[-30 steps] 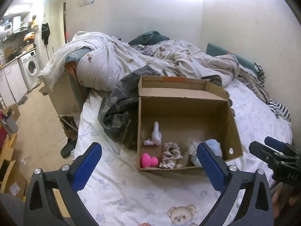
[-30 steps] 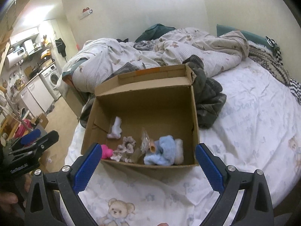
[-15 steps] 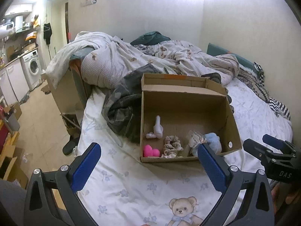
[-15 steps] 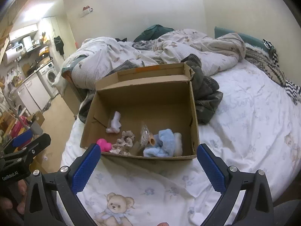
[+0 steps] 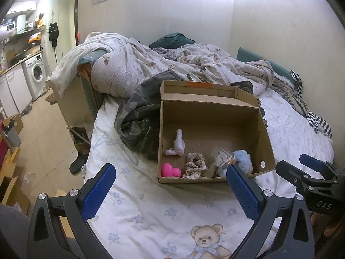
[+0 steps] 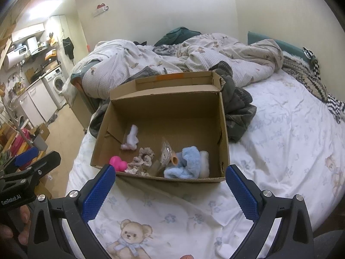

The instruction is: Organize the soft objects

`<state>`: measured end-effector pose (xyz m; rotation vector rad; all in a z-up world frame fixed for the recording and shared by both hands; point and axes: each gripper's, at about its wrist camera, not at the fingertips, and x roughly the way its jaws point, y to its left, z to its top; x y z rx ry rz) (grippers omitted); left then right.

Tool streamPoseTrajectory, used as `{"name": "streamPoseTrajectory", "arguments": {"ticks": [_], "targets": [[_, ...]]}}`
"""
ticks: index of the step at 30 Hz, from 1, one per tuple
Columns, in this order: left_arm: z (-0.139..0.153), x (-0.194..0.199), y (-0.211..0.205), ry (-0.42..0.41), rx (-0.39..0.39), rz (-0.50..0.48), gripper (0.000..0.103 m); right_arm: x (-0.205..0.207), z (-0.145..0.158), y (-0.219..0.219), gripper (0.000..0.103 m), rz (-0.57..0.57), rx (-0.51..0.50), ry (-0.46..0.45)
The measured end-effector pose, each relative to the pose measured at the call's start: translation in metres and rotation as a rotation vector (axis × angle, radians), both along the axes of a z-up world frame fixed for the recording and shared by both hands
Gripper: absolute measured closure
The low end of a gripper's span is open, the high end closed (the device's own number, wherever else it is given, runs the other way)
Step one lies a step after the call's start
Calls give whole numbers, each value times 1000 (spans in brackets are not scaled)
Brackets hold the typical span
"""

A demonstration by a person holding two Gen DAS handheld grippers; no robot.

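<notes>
An open cardboard box lies on the bed. Inside it are a pink heart toy, a beige scrunchie, a small white plush, a clear packet and a fluffy blue-and-white item. My left gripper hangs open over the sheet, short of the box, holding nothing. My right gripper is open too, empty, just in front of the box's near wall.
A camouflage garment lies bunched behind the box, and a rumpled duvet covers the bed's far end. The bed's left edge drops to a floor with boxes, a washing machine beyond.
Both grippers have drawn back and up from the box, so it looks smaller and more bear-print sheet shows. Both stay open and empty.
</notes>
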<state>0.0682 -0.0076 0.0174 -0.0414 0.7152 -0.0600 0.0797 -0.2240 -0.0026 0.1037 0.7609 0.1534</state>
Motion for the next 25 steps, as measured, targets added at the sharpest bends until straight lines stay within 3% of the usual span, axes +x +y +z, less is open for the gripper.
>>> {"name": "streamPoseTrajectory", "arguments": {"ticks": [25], "targets": [[-3,0,2,12,-7,4,1,1,0,1,0,4,4,-1]]}}
